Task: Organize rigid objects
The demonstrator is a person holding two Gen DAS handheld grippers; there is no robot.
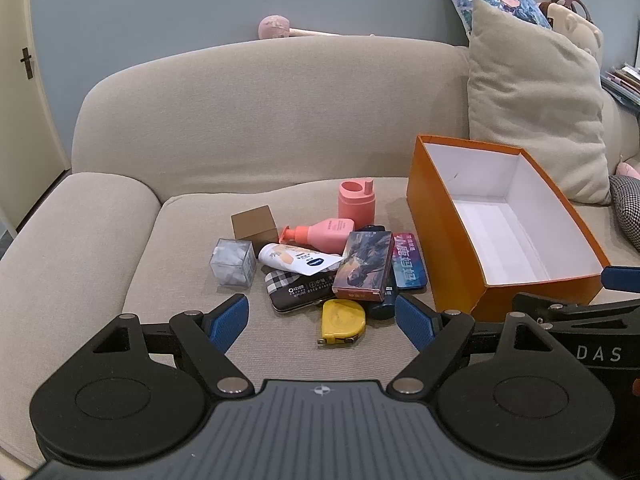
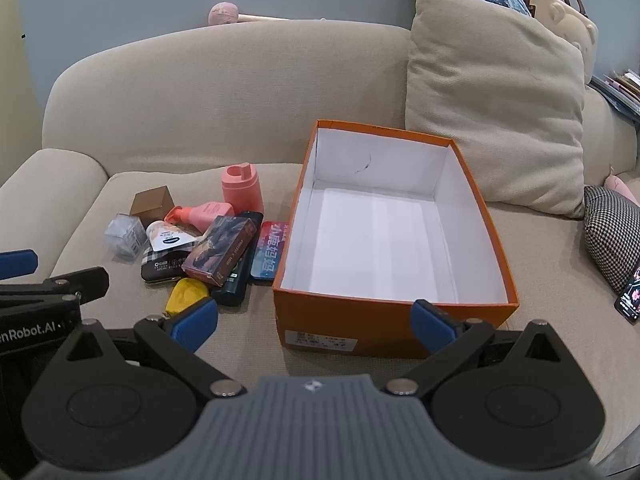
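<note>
Beige sofa (image 1: 280, 120) filled most of both views, its seat holding a heap of small items at frame centre in the left wrist view. Going left to right there: clear plastic cube (image 1: 233, 262) at the heap's left edge, brown cardboard cube (image 1: 255, 224) just behind it, white tube (image 1: 296, 261) lying over a checked case (image 1: 298, 286), pink pump bottle (image 1: 322, 233) on its side, pink cylinder holder (image 1: 357, 199) upright at the back, picture-printed card box (image 1: 363, 266) tilted on top, yellow tape measure (image 1: 343, 321) nearest the camera, blue-red tin (image 1: 409, 261) beside the box wall. Orange box (image 1: 448, 240), open and white inside, nothing in it, sat right of the heap, touching or almost touching the tin. Beige cushion (image 1: 536, 104) leaned behind it, upper right. Left gripper (image 1: 321, 322) hung low, jaws spread wide, gripping nothing, tape measure between its tips. Right gripper (image 2: 316, 326) likewise spread wide and held nothing, facing the box's near wall.
</note>
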